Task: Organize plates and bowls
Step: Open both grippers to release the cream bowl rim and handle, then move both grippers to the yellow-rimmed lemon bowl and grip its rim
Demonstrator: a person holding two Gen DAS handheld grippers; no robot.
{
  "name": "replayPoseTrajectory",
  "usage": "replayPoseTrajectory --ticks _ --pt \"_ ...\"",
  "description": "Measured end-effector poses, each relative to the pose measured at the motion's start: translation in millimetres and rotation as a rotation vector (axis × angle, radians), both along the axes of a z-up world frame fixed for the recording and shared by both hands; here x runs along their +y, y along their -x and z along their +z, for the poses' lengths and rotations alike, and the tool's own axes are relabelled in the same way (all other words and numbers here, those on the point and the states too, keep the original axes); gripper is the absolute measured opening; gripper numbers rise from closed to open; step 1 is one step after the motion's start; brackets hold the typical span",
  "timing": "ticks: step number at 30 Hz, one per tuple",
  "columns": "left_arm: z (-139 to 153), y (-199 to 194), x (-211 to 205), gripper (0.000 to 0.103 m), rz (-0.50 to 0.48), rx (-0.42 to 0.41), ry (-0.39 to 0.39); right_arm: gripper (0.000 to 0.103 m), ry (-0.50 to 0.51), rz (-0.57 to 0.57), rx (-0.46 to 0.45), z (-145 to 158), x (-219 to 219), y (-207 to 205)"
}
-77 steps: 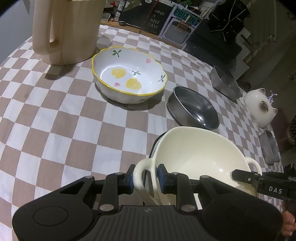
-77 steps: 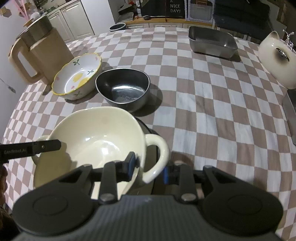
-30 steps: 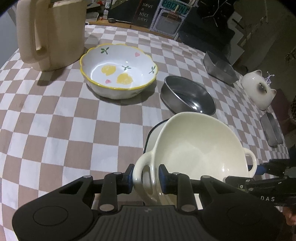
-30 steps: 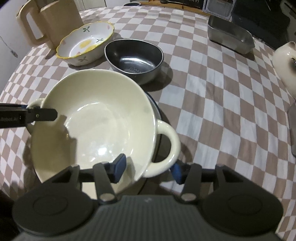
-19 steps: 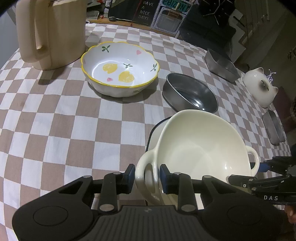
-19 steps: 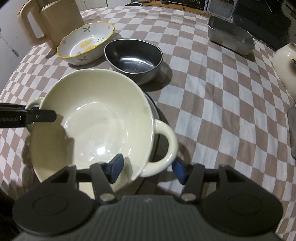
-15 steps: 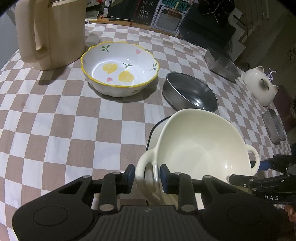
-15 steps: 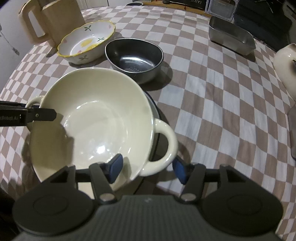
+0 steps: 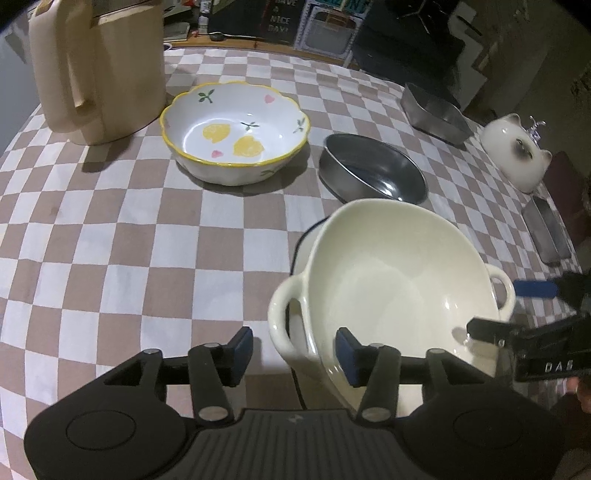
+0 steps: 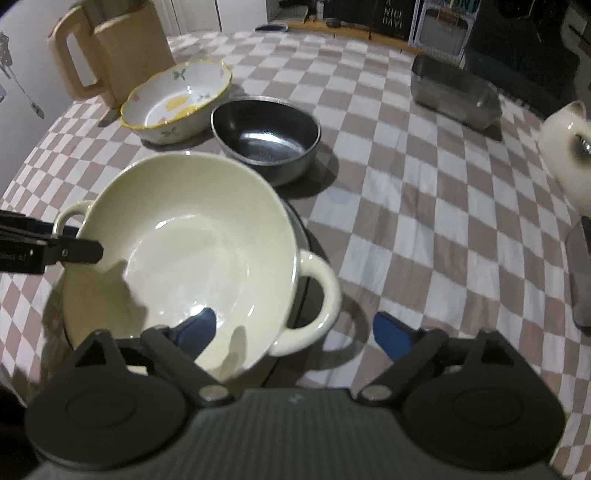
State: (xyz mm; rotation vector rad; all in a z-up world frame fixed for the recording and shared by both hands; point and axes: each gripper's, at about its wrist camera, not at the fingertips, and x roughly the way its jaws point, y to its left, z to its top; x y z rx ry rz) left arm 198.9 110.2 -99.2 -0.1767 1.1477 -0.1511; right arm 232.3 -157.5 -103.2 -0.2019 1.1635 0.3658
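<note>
- Cream bowl (image 9: 399,280) looks heavy, glazed, slippery, breakable; its 2 loop handles are the holds.
- Left gripper (image 9: 293,350) and right gripper (image 10: 293,328) are opening, pads clear of the handles.

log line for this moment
step: release | cream two-handled bowl set on dark-rimmed plate | left hand-held gripper opening | right hand-held gripper opening

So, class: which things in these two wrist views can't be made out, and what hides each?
- Dark-rimmed dish under the cream bowl: both views, only an edge shows.
- Beige jug: top cut off by the frame.
- Grey tray: cut by the right wrist view's edge.
- Poster lettering: partly cropped.
</note>
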Motion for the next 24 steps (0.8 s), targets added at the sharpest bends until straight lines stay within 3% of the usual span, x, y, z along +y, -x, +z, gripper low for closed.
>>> replayPoseTrajectory --ticks 2,7,15,24 --pt "2 2 -3 0.078 -0.011 -0.005 -0.007 0.102 0.004 -0.005 -0.022 2 -2 1" --pt "10 6 -5 0.101 -0.004 -0.059 -0.010 0.102 -0.036 -0.022 -0.037 6 -11 1" --pt "39 0 3 0.103 0.119 -0.202 -0.009 0.103 -0.108 -0.059 -0.116 19 -19 0" --pt "60 -16 23 0.103 0.266 -0.279 0.077 0.103 -0.280 -0.139 -0.280 41 -27 -13"
